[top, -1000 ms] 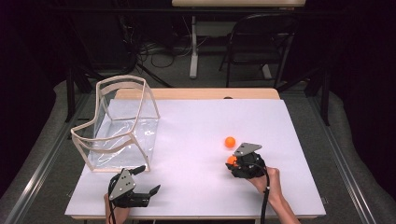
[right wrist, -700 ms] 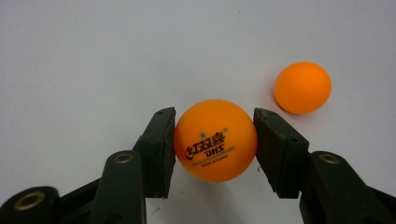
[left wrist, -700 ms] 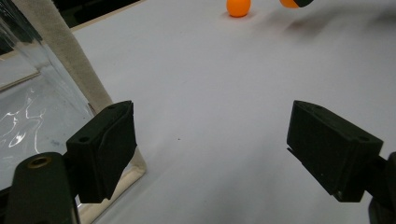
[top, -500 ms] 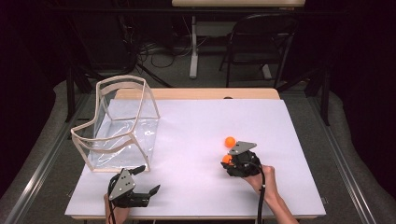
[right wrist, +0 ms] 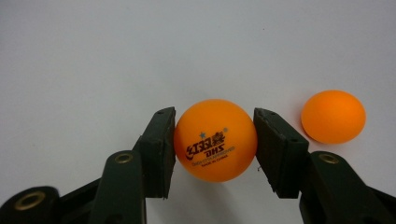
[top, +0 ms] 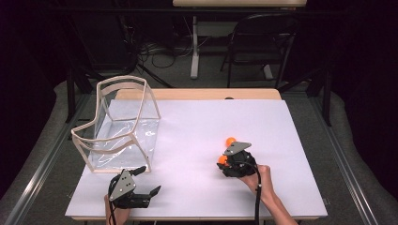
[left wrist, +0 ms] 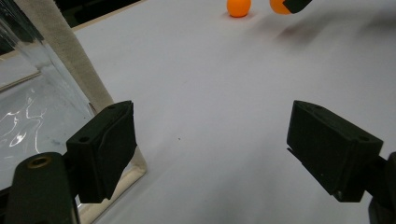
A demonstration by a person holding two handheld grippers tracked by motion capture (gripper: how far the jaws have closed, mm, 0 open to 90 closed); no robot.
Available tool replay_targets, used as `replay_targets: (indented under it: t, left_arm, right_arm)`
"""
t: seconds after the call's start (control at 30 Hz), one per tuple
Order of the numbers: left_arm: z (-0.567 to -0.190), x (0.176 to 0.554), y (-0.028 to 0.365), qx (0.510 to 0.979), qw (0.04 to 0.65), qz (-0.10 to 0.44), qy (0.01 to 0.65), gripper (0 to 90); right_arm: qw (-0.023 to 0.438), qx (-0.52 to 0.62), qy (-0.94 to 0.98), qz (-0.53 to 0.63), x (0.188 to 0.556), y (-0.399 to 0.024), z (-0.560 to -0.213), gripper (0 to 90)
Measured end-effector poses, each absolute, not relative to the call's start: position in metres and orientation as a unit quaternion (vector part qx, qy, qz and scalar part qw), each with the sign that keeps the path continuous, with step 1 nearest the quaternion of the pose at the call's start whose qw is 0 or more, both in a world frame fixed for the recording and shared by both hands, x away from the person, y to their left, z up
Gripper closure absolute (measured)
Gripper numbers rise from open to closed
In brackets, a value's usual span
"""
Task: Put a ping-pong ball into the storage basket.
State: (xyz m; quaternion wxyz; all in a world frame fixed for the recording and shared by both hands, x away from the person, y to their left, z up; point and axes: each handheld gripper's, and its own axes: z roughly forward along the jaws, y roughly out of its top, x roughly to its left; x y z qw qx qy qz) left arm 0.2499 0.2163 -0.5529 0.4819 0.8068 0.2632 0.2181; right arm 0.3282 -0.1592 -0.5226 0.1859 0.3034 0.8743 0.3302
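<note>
- Our right gripper (right wrist: 215, 144) clamps both pads on the printed orange ball (right wrist: 215, 139), low over the white table (top: 197, 136).
- A second orange ball (right wrist: 333, 116) lies just beside it.
- Our left gripper (left wrist: 212, 149) gapes wide, holding nothing, beside the clear bin (top: 119, 126).

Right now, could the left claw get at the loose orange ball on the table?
Probably yes: the left claw is open, and bare white table lies between it and the loose ball. It's a long reach, though, past the right claw.
</note>
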Motion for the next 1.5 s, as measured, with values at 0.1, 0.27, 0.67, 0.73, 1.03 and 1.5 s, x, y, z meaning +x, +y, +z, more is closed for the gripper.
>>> replay_targets:
  t: [0.1, 0.27, 0.67, 0.73, 1.03, 1.5]
  left_arm:
    - [-0.553, 0.25, 0.216, 0.807, 0.482, 0.218, 0.263, 15.7]
    - [-0.553, 0.25, 0.216, 0.806, 0.484, 0.217, 0.263, 15.8]
    - [-0.553, 0.25, 0.216, 0.807, 0.482, 0.217, 0.263, 15.7]
    - [-0.553, 0.25, 0.216, 0.807, 0.482, 0.218, 0.263, 15.7]
    - [-0.553, 0.25, 0.216, 0.807, 0.483, 0.217, 0.263, 15.7]
    - [-0.553, 0.25, 0.217, 0.806, 0.484, 0.217, 0.261, 15.7]
  right_arm:
    - [0.184, 0.301, 0.875, 0.33, 0.329, -0.157, -0.523, 50.3]
    - [0.182, 0.299, 0.876, 0.332, 0.33, -0.152, -0.522, 50.3]
    - [0.18, 0.291, 0.879, 0.333, 0.332, -0.143, -0.522, 50.3]
    - [0.18, 0.29, 0.879, 0.333, 0.333, -0.142, -0.522, 50.3]
    - [0.177, 0.287, 0.881, 0.333, 0.333, -0.136, -0.523, 50.3]
    - [0.173, 0.28, 0.883, 0.335, 0.334, -0.125, -0.523, 50.3]
